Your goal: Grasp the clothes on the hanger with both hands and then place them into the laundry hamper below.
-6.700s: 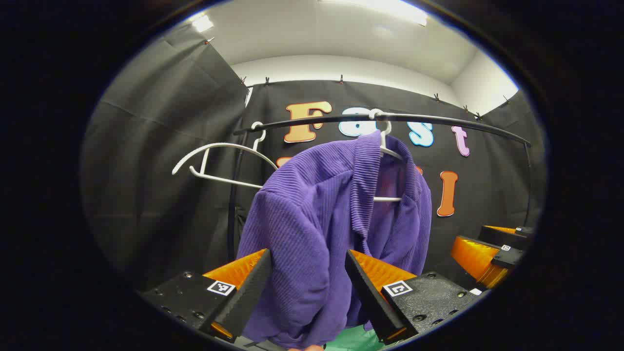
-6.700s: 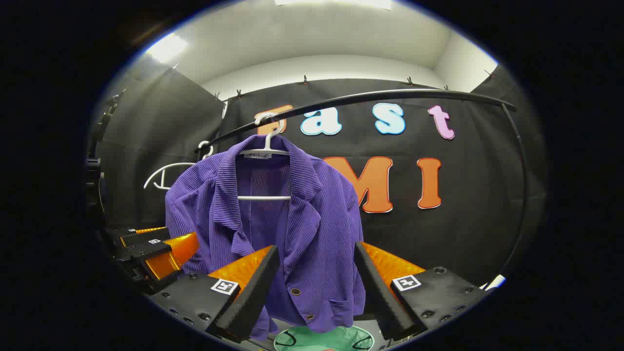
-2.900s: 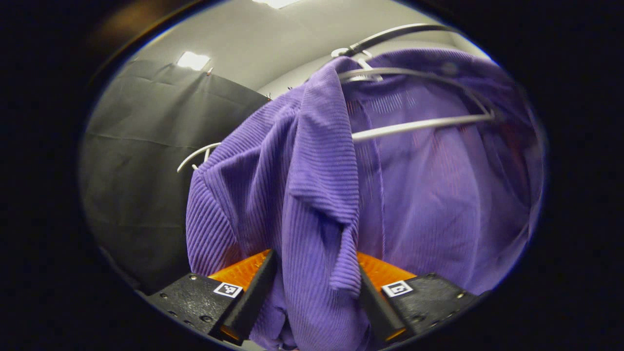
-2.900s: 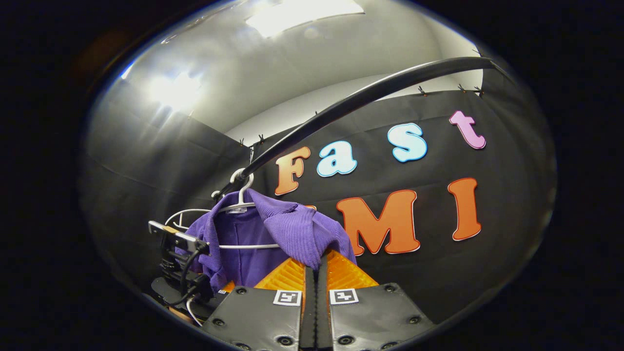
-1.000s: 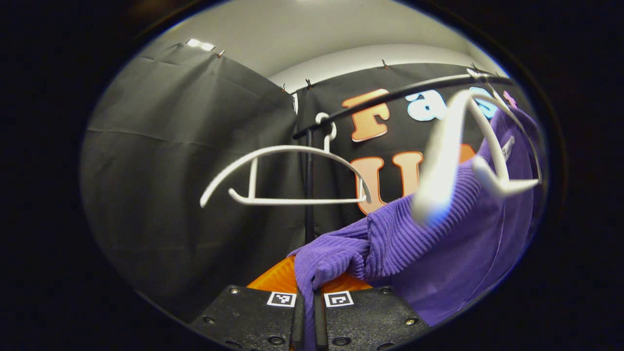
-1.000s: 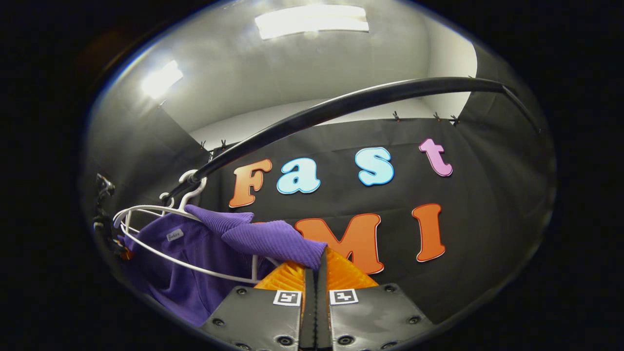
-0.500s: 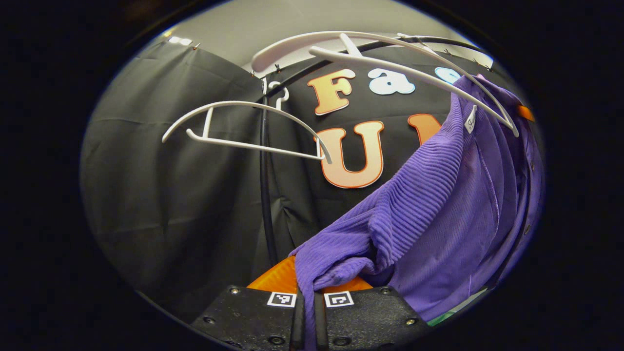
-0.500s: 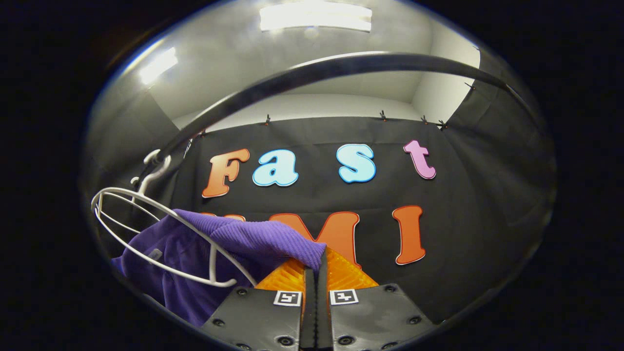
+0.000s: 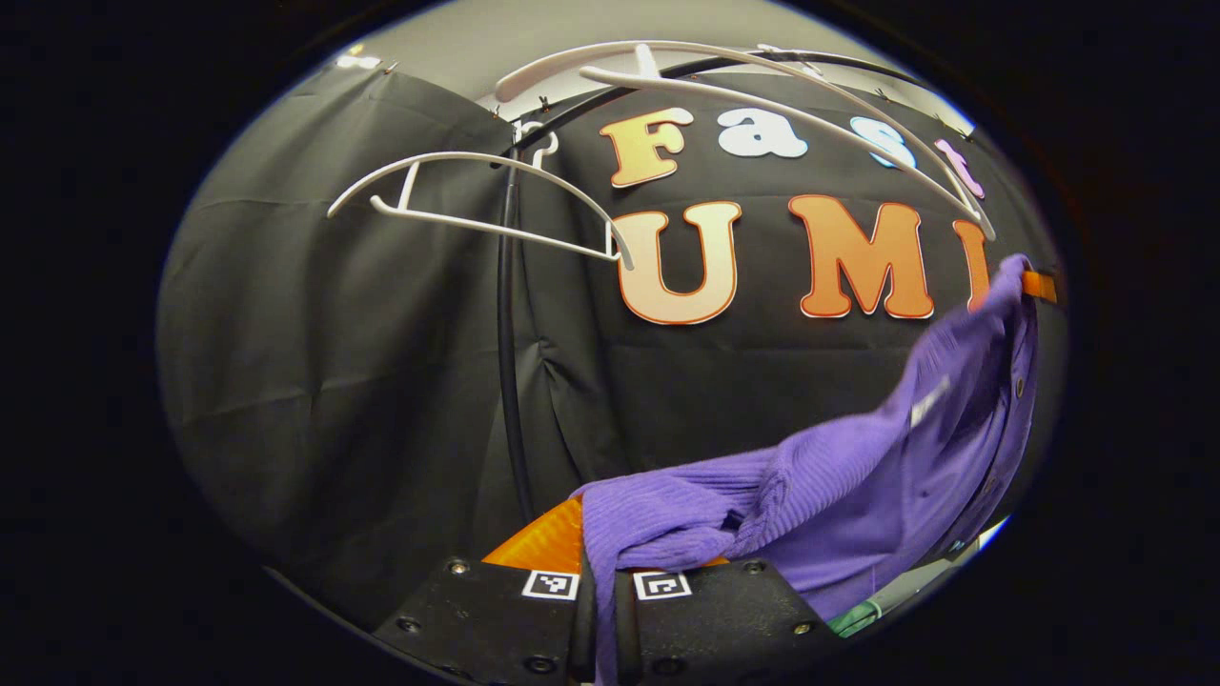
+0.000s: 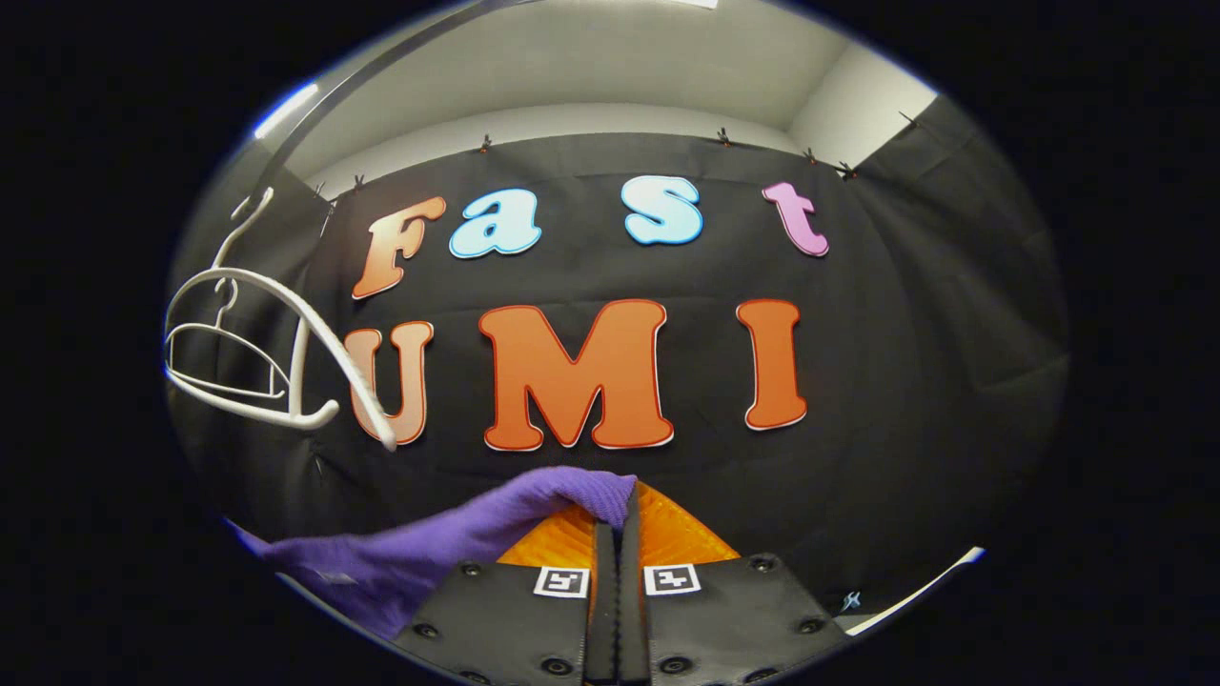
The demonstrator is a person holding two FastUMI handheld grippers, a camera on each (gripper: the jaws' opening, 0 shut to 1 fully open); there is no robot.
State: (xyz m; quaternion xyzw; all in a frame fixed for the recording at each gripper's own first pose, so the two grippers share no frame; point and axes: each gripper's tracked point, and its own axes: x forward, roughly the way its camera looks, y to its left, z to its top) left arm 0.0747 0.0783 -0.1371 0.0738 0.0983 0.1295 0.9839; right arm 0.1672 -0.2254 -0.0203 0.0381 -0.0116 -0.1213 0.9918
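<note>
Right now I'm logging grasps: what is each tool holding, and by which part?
Both hold the purple corduroy jacket: the left tool pinches a bunched fold at one end, the right tool an edge fold at the other.

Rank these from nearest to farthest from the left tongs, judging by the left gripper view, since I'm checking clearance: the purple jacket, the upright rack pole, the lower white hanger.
1. Purple jacket: clamped in the left tongs, trailing right.
2. Upright rack pole: behind, slightly left.
3. Lower white hanger: high up, upper left.
</note>
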